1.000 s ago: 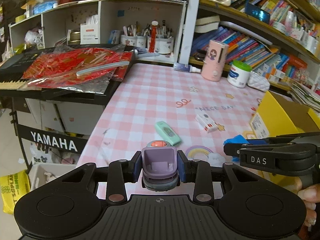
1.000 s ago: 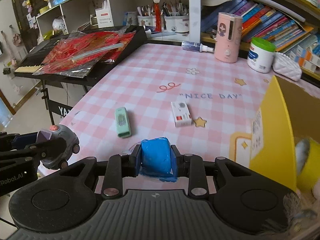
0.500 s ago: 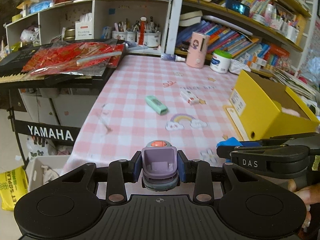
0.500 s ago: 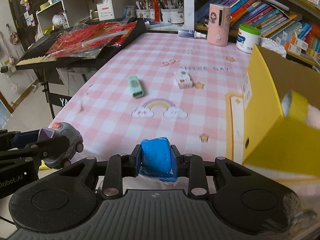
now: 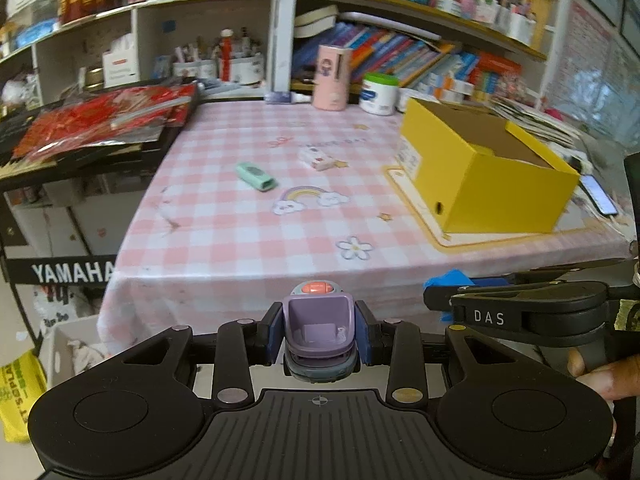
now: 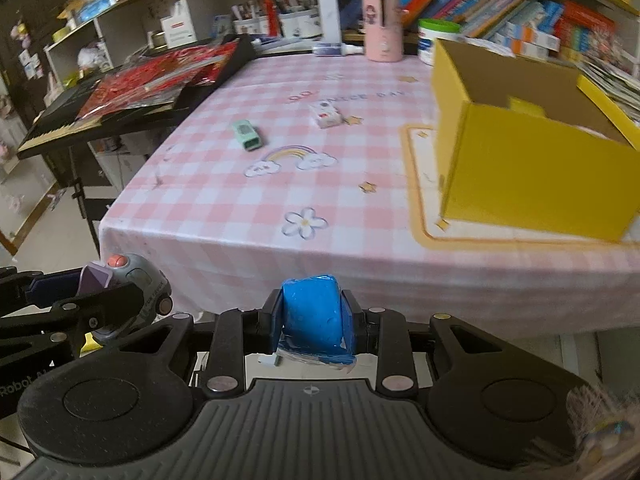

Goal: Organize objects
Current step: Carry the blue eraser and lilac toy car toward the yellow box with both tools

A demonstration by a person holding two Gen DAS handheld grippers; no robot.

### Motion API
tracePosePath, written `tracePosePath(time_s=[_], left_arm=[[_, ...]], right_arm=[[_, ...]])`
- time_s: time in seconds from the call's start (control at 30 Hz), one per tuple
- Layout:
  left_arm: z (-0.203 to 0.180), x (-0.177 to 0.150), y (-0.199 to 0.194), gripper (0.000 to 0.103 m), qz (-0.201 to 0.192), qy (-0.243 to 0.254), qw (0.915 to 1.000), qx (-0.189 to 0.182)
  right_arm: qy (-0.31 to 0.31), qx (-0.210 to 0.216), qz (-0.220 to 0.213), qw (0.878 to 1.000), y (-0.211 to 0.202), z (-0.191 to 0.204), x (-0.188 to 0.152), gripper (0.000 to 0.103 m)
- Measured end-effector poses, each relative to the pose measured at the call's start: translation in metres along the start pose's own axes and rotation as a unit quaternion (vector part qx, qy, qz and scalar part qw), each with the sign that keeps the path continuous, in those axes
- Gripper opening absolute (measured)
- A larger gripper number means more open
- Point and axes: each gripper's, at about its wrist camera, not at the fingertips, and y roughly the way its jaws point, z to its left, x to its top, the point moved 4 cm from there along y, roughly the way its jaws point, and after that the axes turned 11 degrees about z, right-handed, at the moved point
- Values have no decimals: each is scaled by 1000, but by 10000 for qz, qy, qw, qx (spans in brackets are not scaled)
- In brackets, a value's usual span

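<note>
Toy car (image 5: 319, 334) and blue object (image 6: 316, 318) held off the tabletop's (image 5: 248, 236) near edge.

Left hand-held gripper (image 5: 319, 332) clamps the car; right hand-held gripper (image 6: 314, 320) clamps the blue object. Yellow box (image 5: 500, 176) sits on the right.

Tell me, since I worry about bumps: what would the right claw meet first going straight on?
Probably the tablecloth at the table's near edge; the right claw holds a blue lump short of it. Depth unclear.
</note>
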Motion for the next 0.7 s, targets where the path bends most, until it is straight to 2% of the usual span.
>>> tracePosePath(time_s=[0.3,0.7], left_arm=[[-36,-1,2,34,17,468,9981,-395],[-82,8,12,34,68,1076,9911,-786]], right_arm=[[485,-337,-95,9982,-24,-30,-26,27],[1123,-695,-148,9911,-41,-74,-47,27]])
